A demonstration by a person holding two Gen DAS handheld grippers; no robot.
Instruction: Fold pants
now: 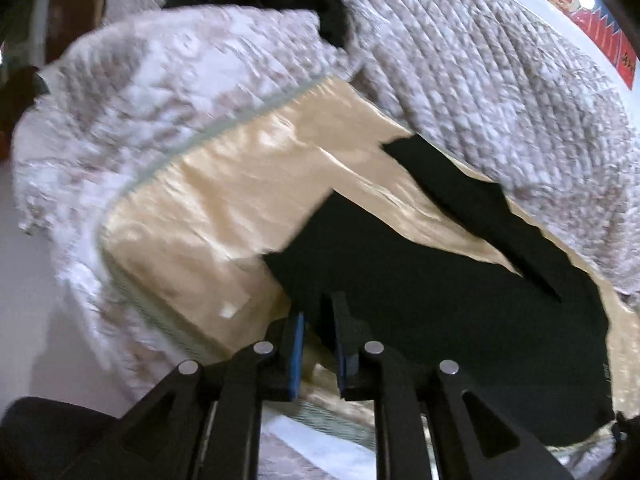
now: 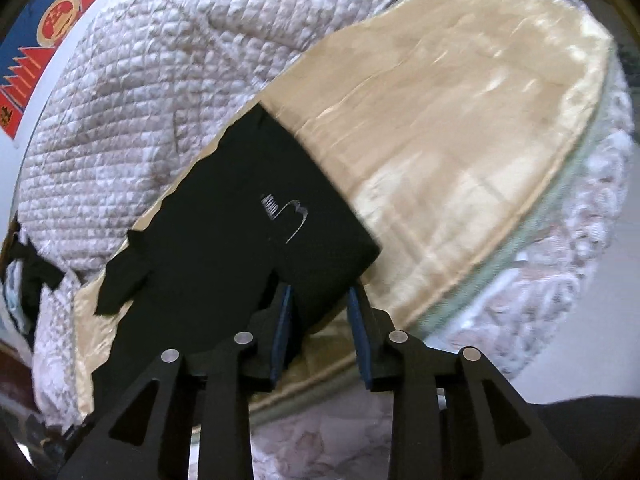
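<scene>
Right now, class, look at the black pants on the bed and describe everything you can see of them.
The black pants are plain dark cloth lying flat on a shiny tan bedspread, beside a quilted pale blanket. A small white embroidered mark shows on one panel. In the left wrist view a narrow strip runs off diagonally from the main mass. The near edge sits between the open blue pads of the right claw; the left claw is open at another edge. Neither visibly pinches the fabric.

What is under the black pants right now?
The black pants lie on a shiny tan cloth that shows on both sides of them. Whatever sits beneath that cloth, and the cloth directly under the pants, is covered.
</scene>
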